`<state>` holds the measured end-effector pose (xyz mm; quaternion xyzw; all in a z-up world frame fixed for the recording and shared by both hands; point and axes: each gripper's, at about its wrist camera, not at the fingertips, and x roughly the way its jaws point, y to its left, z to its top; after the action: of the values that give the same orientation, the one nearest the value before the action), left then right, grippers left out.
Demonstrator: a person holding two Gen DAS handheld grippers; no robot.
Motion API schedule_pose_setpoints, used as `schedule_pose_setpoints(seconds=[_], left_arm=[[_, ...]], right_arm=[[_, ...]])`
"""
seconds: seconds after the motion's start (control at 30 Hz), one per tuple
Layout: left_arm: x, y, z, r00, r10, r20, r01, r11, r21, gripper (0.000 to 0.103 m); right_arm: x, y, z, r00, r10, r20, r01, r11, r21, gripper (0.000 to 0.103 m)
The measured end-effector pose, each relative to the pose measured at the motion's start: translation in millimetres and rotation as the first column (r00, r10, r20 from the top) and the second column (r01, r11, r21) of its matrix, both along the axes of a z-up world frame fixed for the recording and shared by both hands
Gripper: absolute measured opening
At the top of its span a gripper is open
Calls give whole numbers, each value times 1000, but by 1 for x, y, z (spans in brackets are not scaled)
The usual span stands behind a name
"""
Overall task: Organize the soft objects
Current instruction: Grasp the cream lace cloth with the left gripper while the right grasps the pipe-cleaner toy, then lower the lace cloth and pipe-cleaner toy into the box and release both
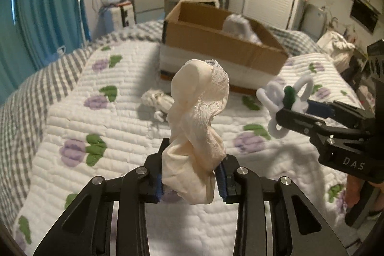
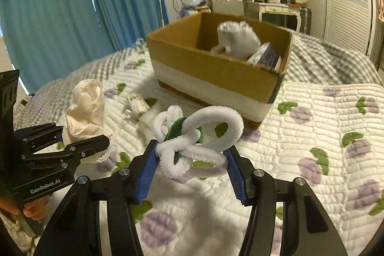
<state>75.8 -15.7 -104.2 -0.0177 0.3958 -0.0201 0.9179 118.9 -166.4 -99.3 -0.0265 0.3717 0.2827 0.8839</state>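
My left gripper (image 1: 192, 174) is shut on a cream lace-trimmed cloth (image 1: 199, 126) and holds it above the quilted bed; the cloth also shows in the right wrist view (image 2: 87, 109). My right gripper (image 2: 192, 160) is shut on a white fuzzy pipe-cleaner flower with a green centre (image 2: 192, 136), seen in the left wrist view (image 1: 283, 100) to the right. An open cardboard box (image 1: 216, 42) stands on the bed ahead, also in the right wrist view (image 2: 216, 68), with a white soft item (image 2: 237, 40) inside.
A small whitish bundle (image 1: 156, 100) lies on the quilt (image 1: 96, 160) in front of the box. A flat packet (image 2: 266, 56) leans in the box's right corner. Blue curtains (image 2: 60, 4) hang left; a dresser and wardrobe stand behind the bed.
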Motion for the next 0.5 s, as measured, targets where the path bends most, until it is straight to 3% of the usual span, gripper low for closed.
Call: schedule_pose_setpoints(seconds=[0.2, 0.33, 0.5], left_arm=[[-6, -15, 43, 997, -32, 69, 31, 999, 16, 33], [0, -27, 84, 988, -60, 140, 50, 996, 72, 33], [38, -35, 125, 975, -83, 206, 72, 996, 62, 33]], right_arm=[[-7, -18, 44, 998, -16, 58, 13, 999, 50, 55], [2, -30, 81, 992, -33, 118, 26, 998, 59, 55], [27, -39, 129, 978, -43, 204, 31, 998, 63, 55]])
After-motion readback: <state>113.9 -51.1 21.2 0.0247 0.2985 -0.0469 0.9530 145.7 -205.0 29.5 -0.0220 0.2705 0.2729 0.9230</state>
